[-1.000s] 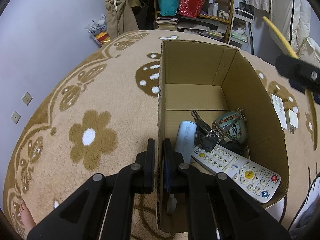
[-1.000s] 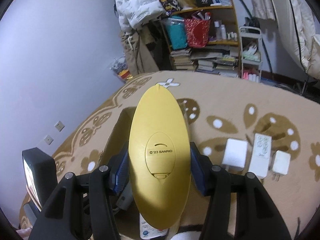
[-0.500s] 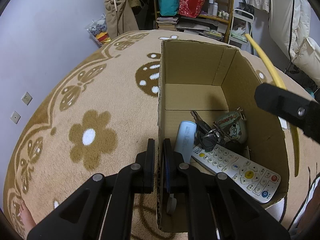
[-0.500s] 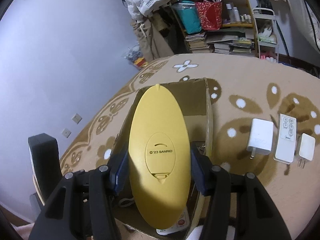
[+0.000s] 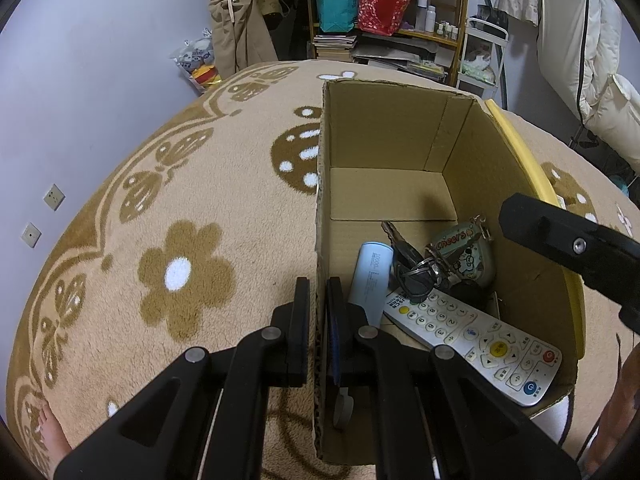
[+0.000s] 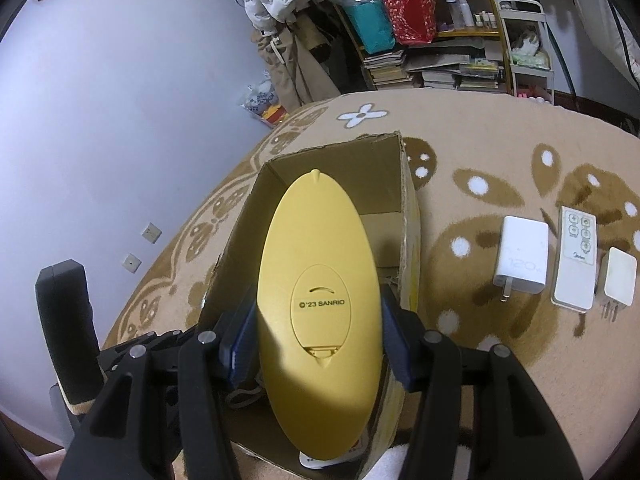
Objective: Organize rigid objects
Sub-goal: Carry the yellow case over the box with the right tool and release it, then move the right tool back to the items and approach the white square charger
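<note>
One cardboard box (image 5: 384, 148) is sitting on the flower rug (image 5: 180, 216). The left gripper (image 5: 318, 320) is pinching its near wall tight. The right gripper (image 6: 318, 340) is squeezing one yellow oval case (image 6: 318, 300) marked "'23 SANRIO" over the box, hiding much inside. In the box are lying one white remote (image 5: 476, 338), one "10000" power bank (image 5: 370, 276), keys (image 5: 408, 258) and a "Cheers" tin (image 5: 464, 250). Outside are waiting two chargers, one (image 6: 522, 260) reading "120", and one small remote (image 6: 576, 258).

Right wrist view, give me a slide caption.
Right gripper holds a yellow oval over the box, chargers beside it.
</note>
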